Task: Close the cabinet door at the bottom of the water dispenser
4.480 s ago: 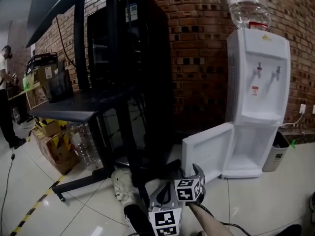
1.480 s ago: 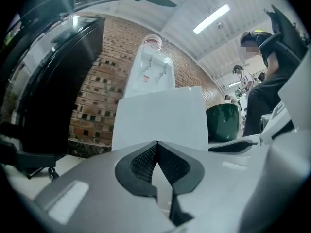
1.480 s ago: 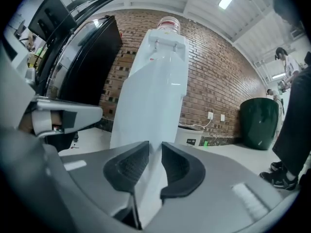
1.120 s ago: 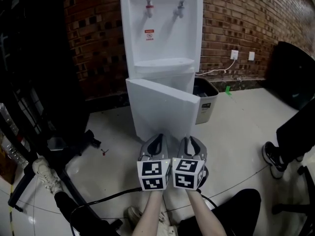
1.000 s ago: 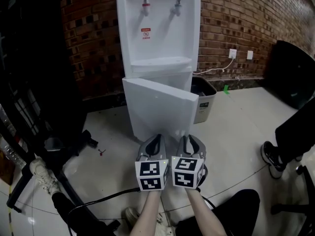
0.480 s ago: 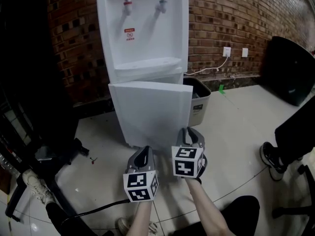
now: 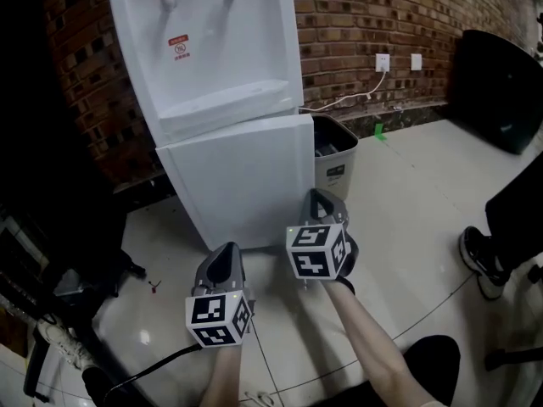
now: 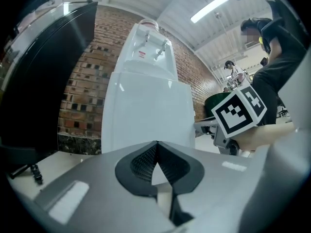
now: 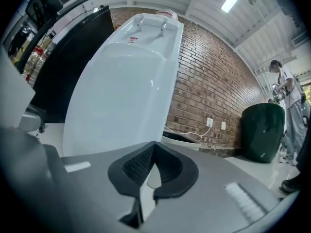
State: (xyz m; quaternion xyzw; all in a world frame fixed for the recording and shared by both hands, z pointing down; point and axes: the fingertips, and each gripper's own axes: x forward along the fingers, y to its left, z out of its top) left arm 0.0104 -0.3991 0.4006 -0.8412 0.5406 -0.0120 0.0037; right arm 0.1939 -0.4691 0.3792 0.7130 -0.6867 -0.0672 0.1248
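The white water dispenser (image 7: 212, 49) stands against the brick wall. Its bottom cabinet door (image 7: 242, 181) lies flat, or very nearly flat, against the body. My right gripper (image 7: 316, 197) is shut and empty, its tip at the door's lower right corner; I cannot tell whether it touches. My left gripper (image 7: 222, 256) is also shut and empty. It hangs lower and to the left, back from the door. The left gripper view has the door (image 8: 146, 115) just ahead of the gripper (image 8: 156, 143). The right gripper view has the door (image 9: 116, 110) close ahead of the gripper (image 9: 154, 144).
A grey waste bin (image 7: 335, 161) stands right of the dispenser, below a wall socket (image 7: 383, 61) with a white cable. Dark furniture (image 7: 51, 125) fills the left; a black object (image 7: 501, 87) sits far right. A shoe (image 7: 482, 263) and floor cable (image 7: 424, 325) lie at the right.
The door swung from ajar to flat against the dispenser. My right gripper moved forward with it. My left gripper dropped back and lower.
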